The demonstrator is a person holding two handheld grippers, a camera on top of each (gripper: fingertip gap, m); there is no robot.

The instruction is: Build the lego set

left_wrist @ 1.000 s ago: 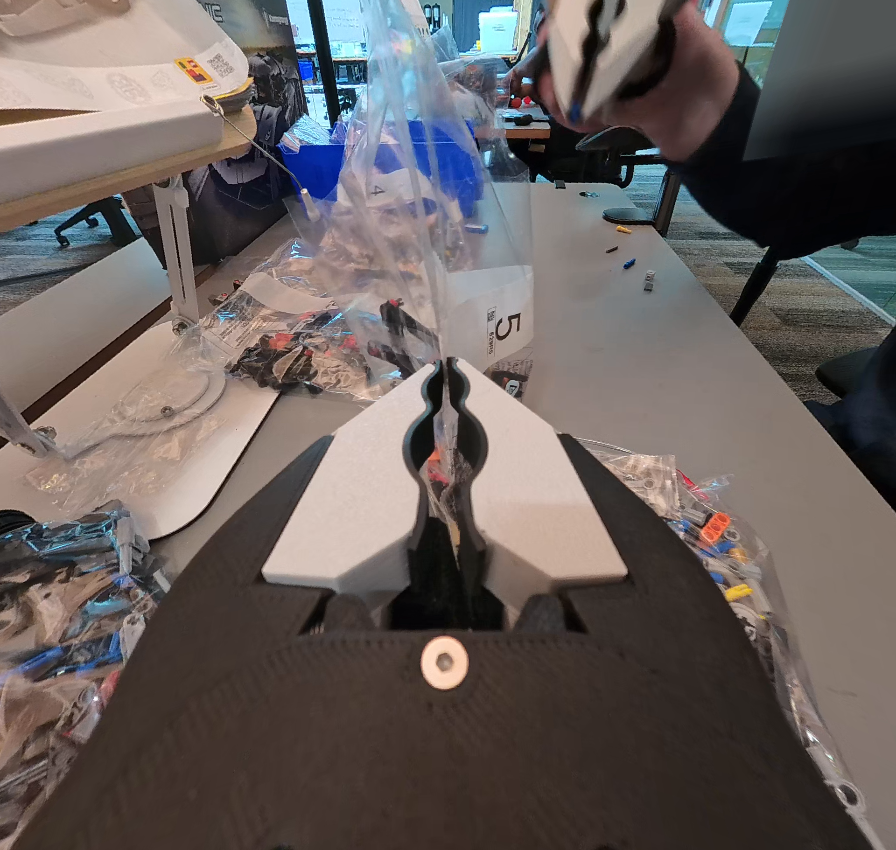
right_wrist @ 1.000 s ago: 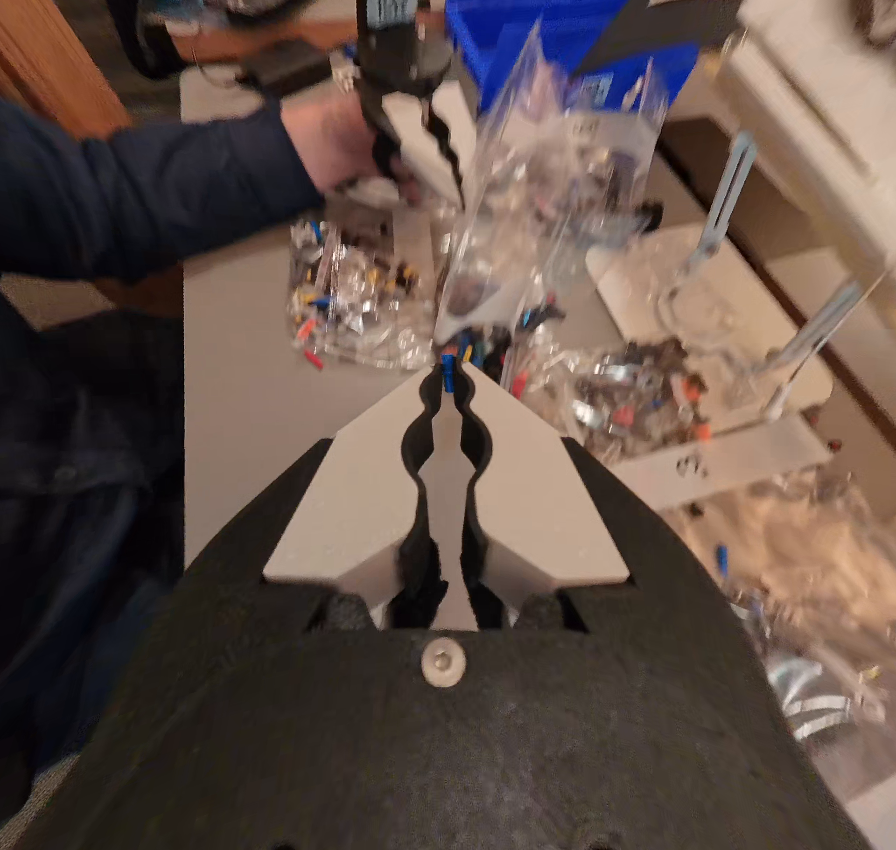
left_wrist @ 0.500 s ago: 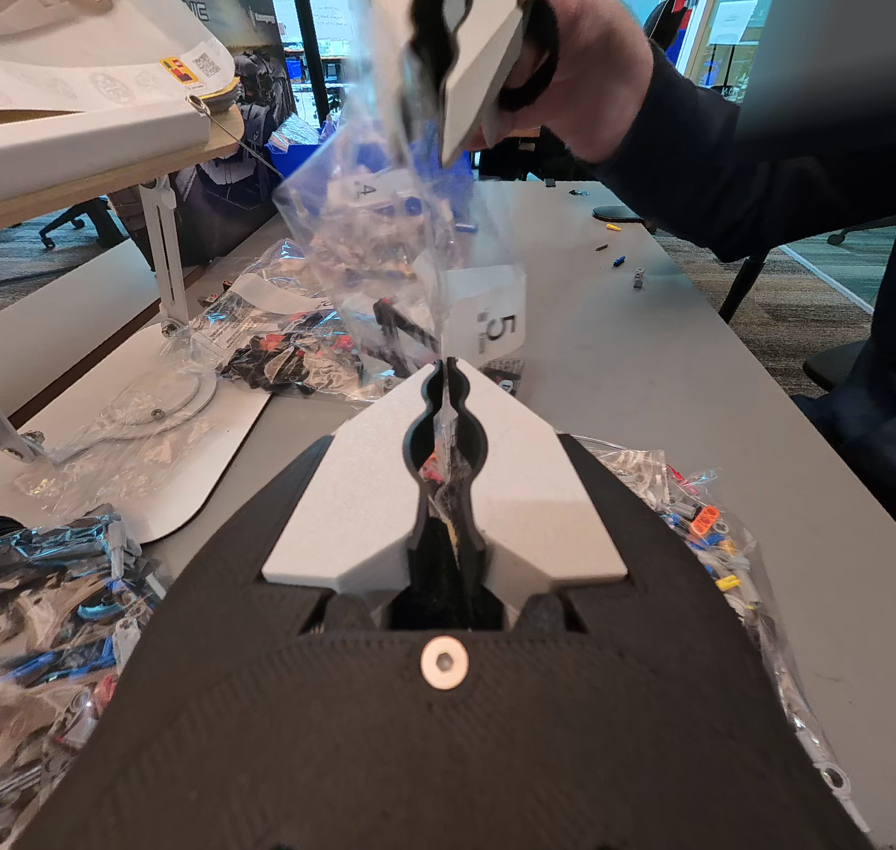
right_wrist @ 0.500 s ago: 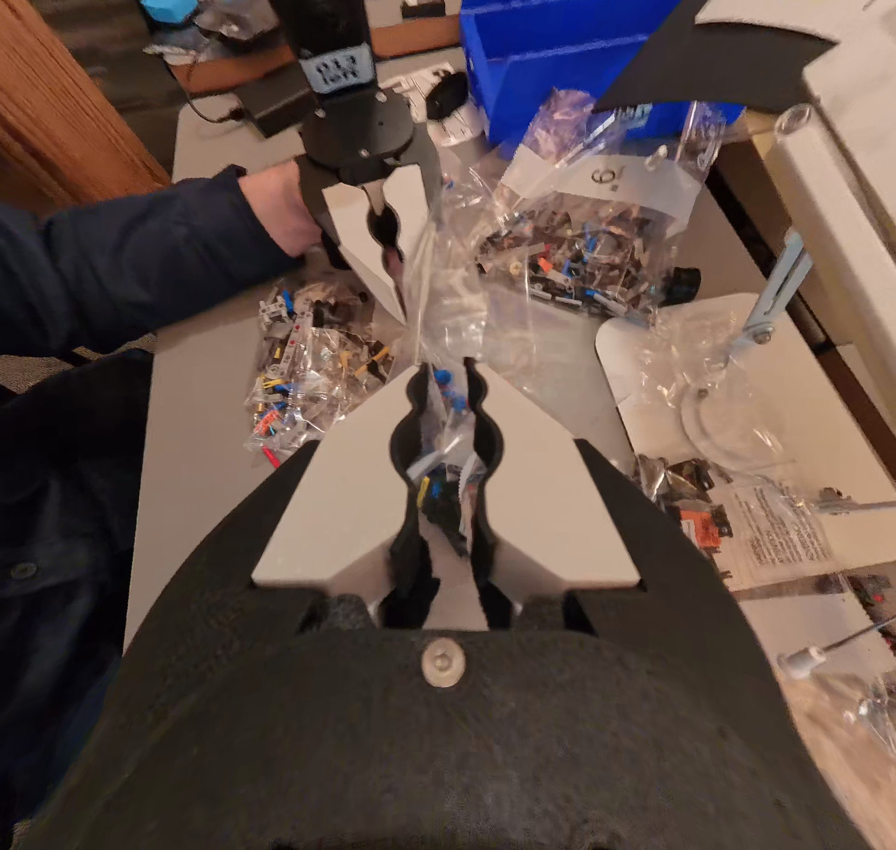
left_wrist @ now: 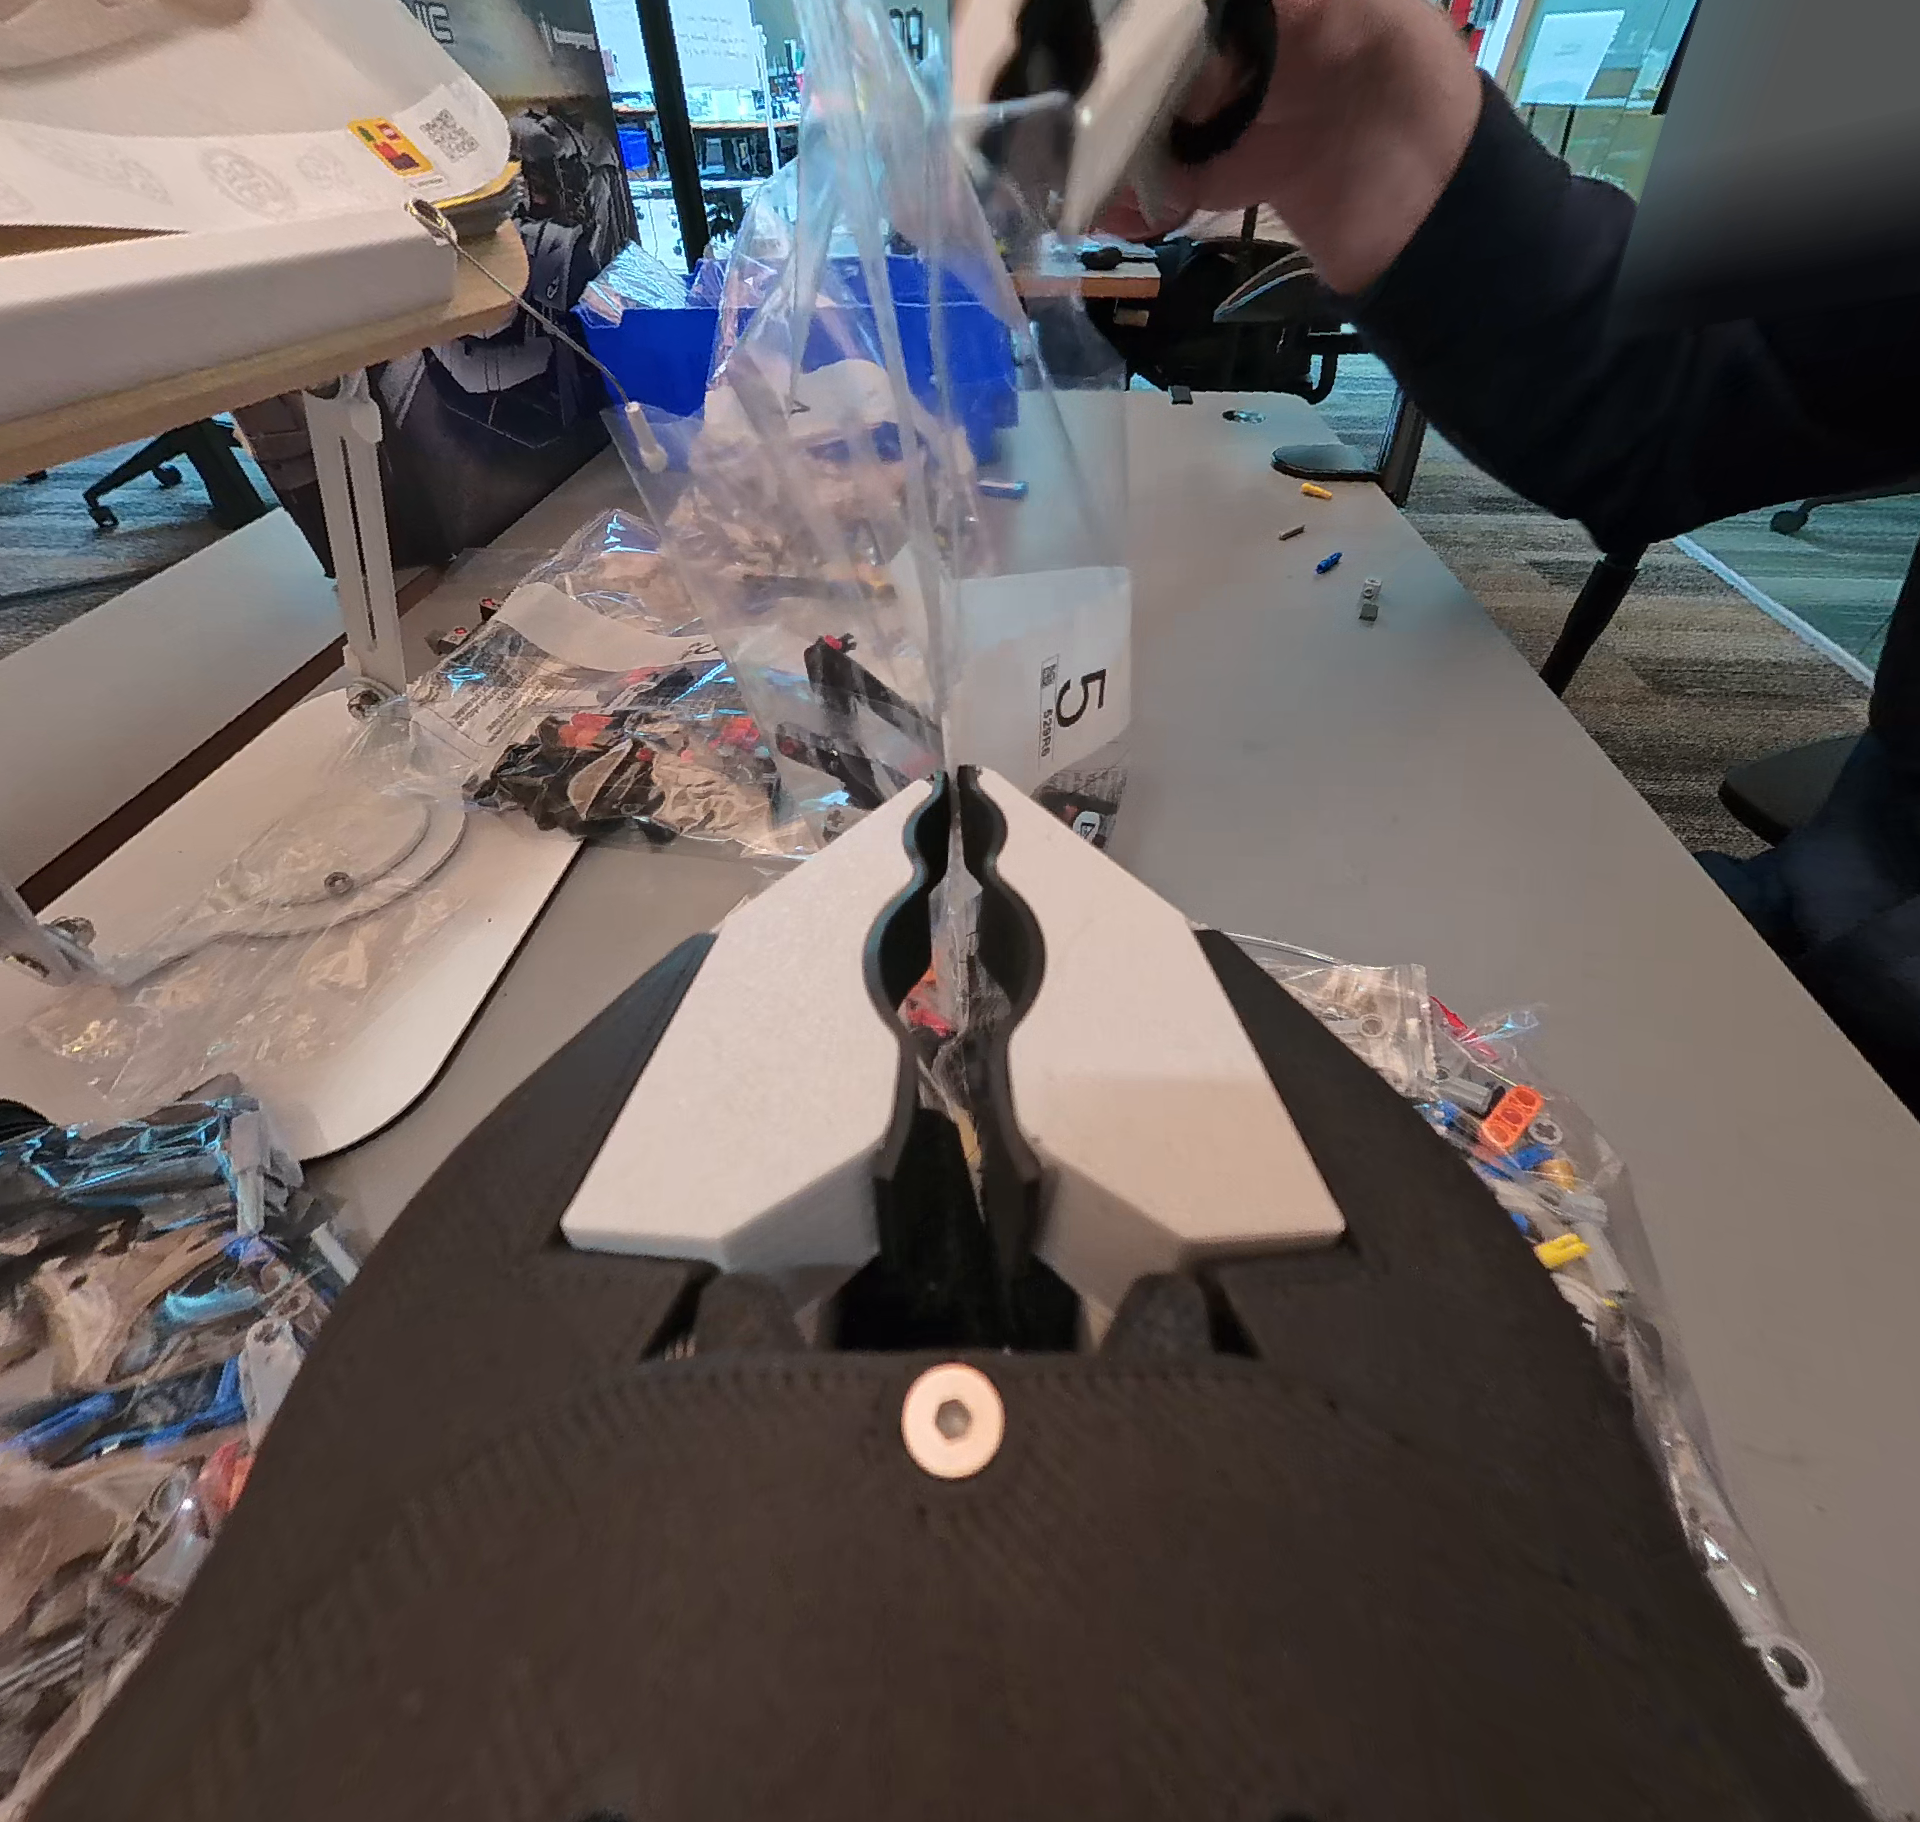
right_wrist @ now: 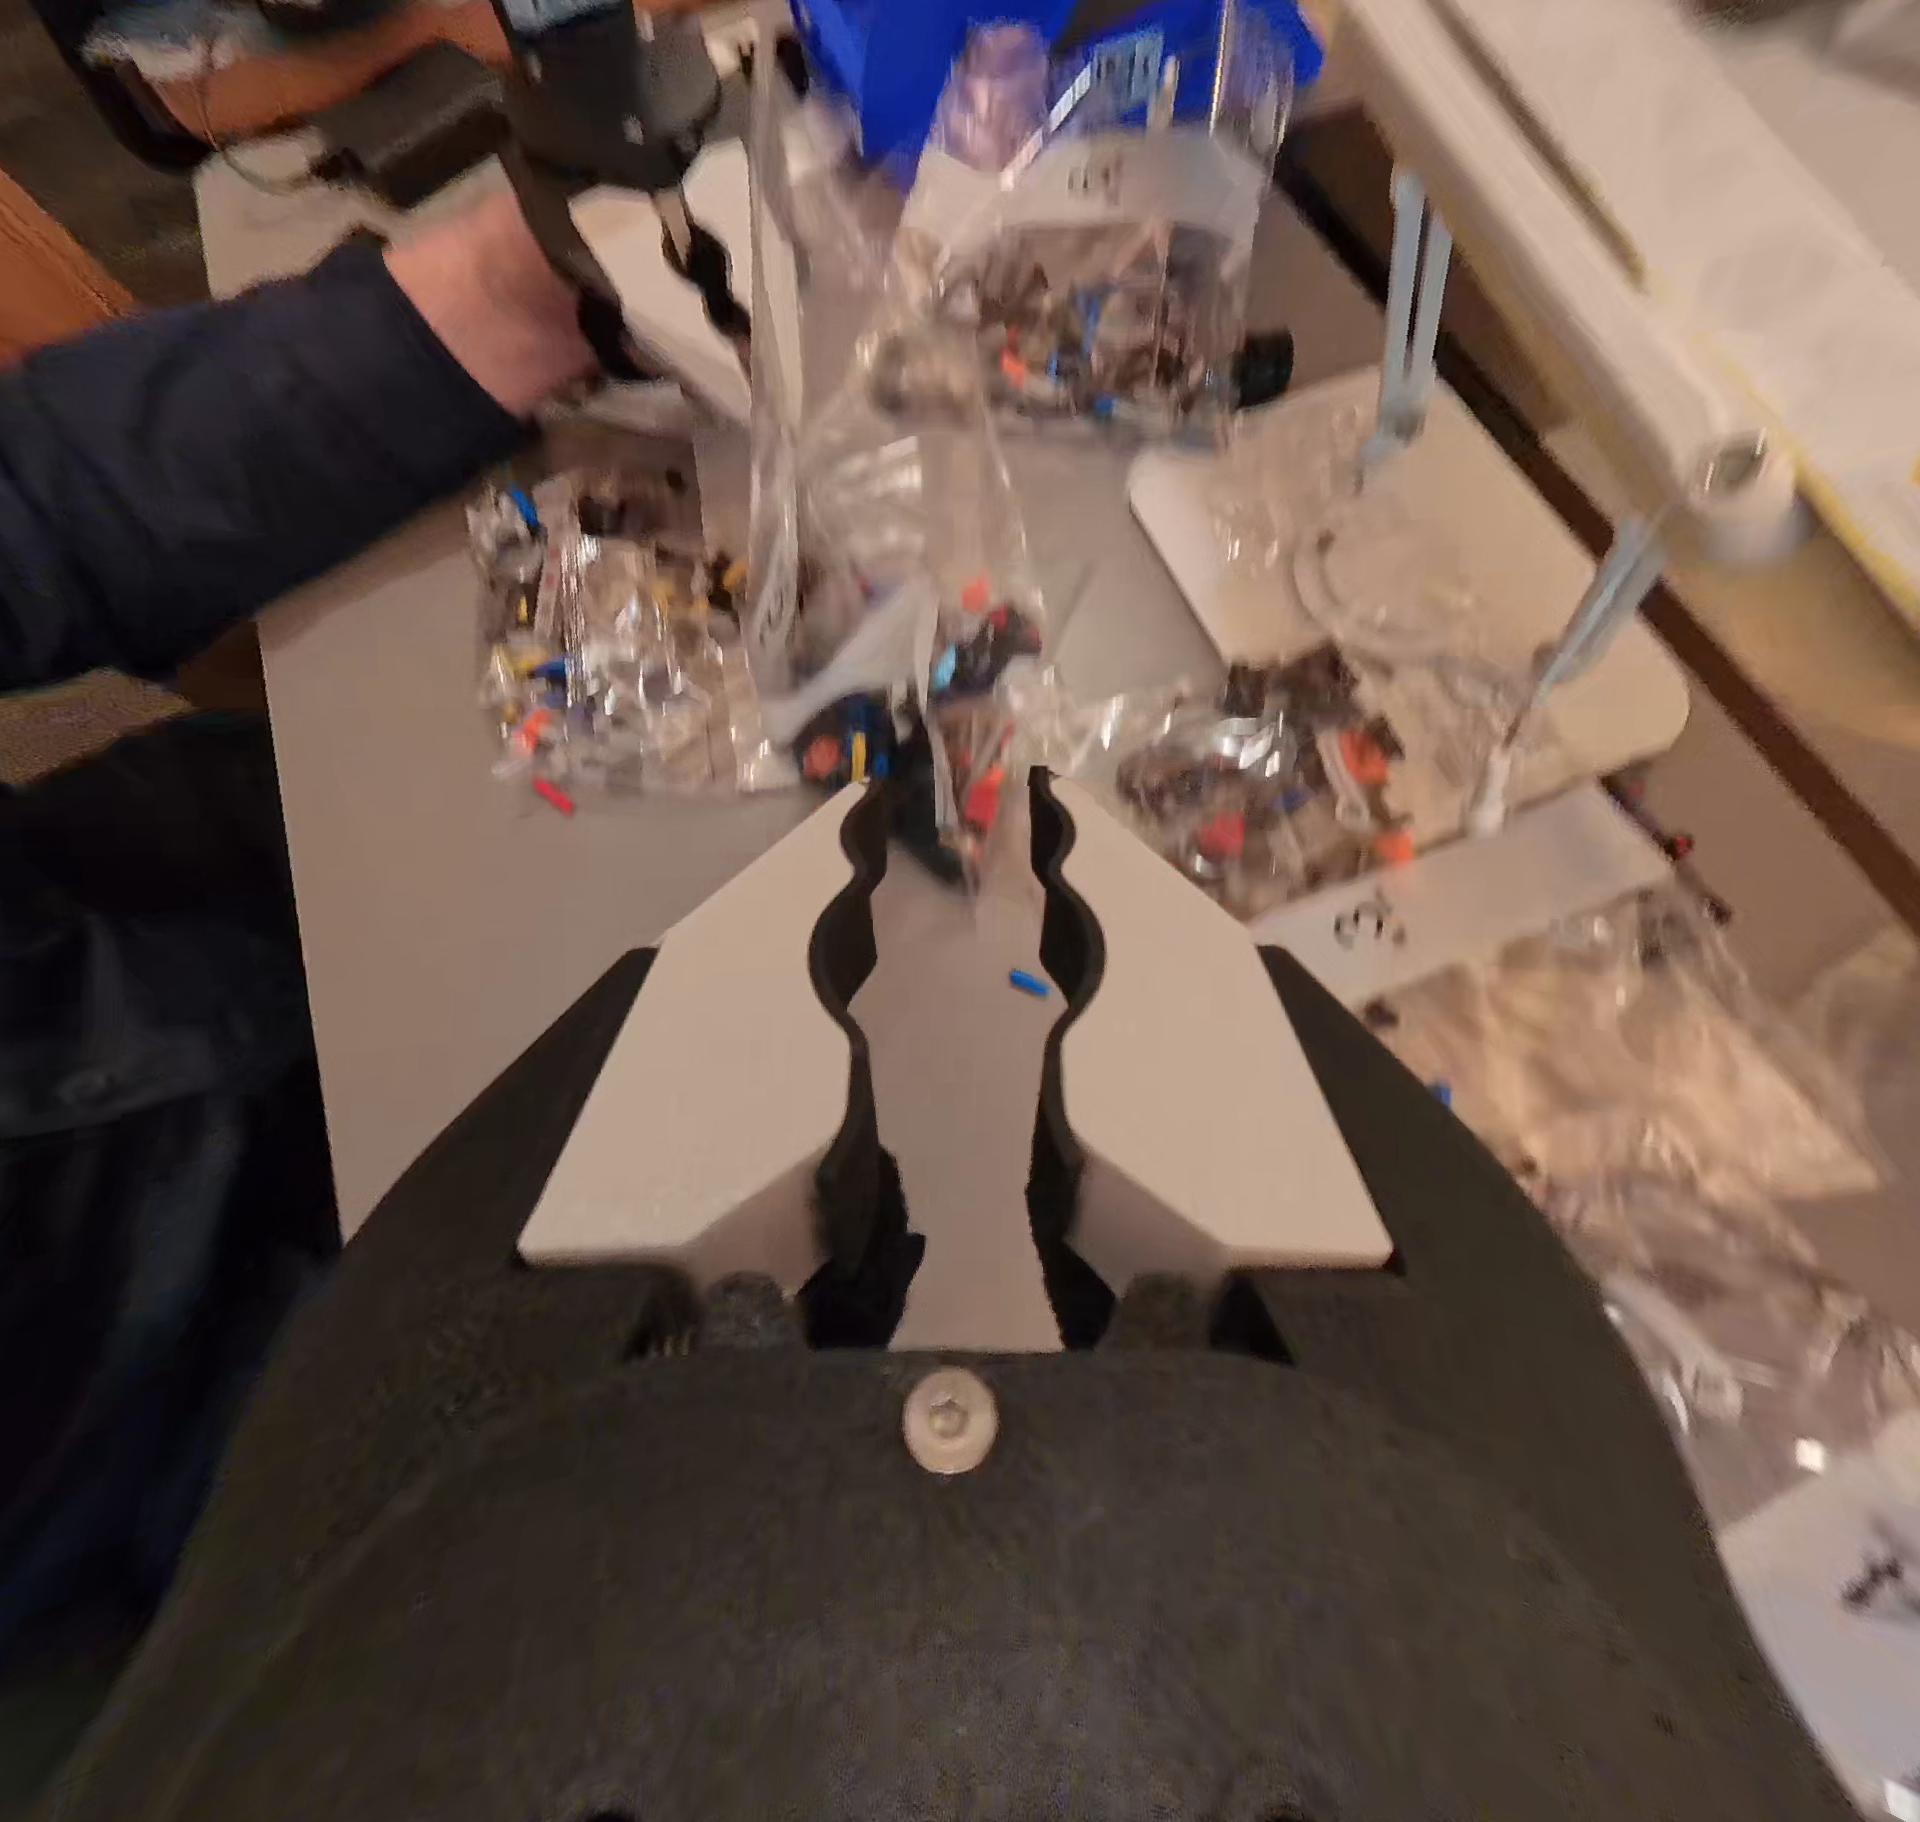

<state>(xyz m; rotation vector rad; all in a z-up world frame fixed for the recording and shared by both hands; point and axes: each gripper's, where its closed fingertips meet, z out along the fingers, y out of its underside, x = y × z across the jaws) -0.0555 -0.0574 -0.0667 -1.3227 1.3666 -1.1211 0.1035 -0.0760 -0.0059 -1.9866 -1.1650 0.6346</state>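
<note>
Left gripper [left_wrist: 954, 780] pinches a clear parts bag [left_wrist: 904, 484] rising ahead of its tips.
Right gripper [right_wrist: 951, 785], jaws spread, hangs above the bag, a blue pin [right_wrist: 1027, 983] lying between its fingers.

A clear bag [left_wrist: 914, 484] stands up off the table [left_wrist: 1351, 837], its lower edge nipped in the left gripper [left_wrist: 956, 785], with the right gripper [left_wrist: 1081, 89] above its top, other bags of pieces [left_wrist: 623, 733] behind and left, another bag [left_wrist: 1507, 1149] to the right.
</note>
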